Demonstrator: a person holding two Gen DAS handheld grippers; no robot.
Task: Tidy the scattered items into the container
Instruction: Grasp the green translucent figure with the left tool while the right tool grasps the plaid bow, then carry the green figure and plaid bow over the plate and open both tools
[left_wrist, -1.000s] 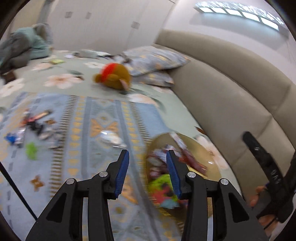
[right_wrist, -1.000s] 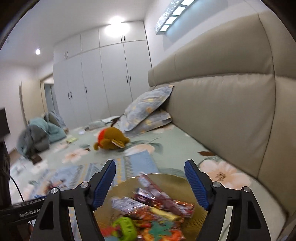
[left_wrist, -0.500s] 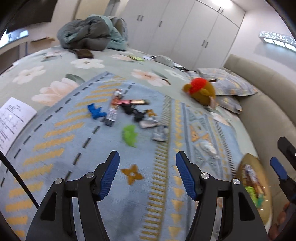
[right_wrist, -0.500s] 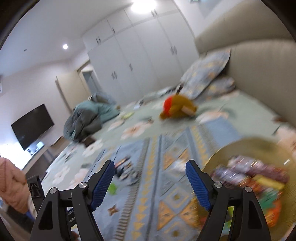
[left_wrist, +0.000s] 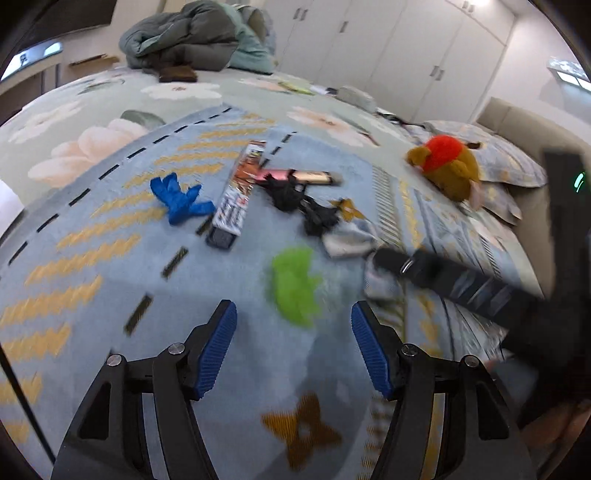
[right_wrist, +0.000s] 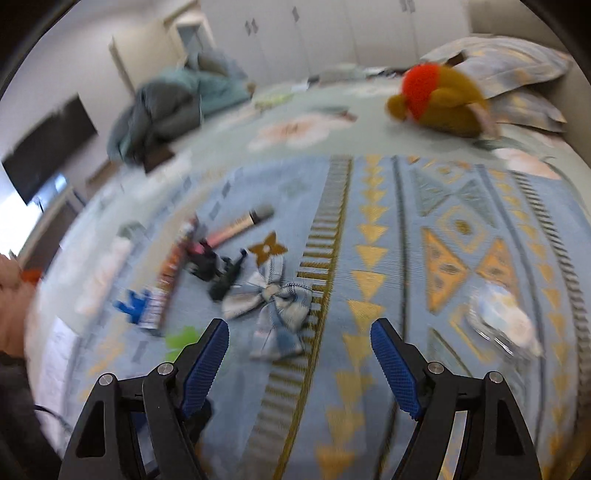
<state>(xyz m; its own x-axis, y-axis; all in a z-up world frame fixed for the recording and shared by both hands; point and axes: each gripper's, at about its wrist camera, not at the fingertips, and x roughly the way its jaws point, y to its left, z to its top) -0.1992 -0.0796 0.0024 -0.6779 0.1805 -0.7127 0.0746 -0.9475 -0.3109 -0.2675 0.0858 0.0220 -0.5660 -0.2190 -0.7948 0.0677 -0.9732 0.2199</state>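
On the bed's patterned blue blanket (left_wrist: 110, 258), a long snack packet (left_wrist: 236, 192) lies among scattered small items, its long axis running toward the far edge. The left gripper (left_wrist: 293, 347) and right gripper (right_wrist: 299, 354) hover above, fingers wide apart, empty.

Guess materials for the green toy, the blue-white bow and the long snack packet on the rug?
Green toy: likely soft rubber or plastic, matte, one solid colour; blurred, so unsure.
Bow: woven fabric, matte, with folds and a stitched dark edge.
Snack packet: probably plastic film, slightly glossy, printed, flat sealed end.
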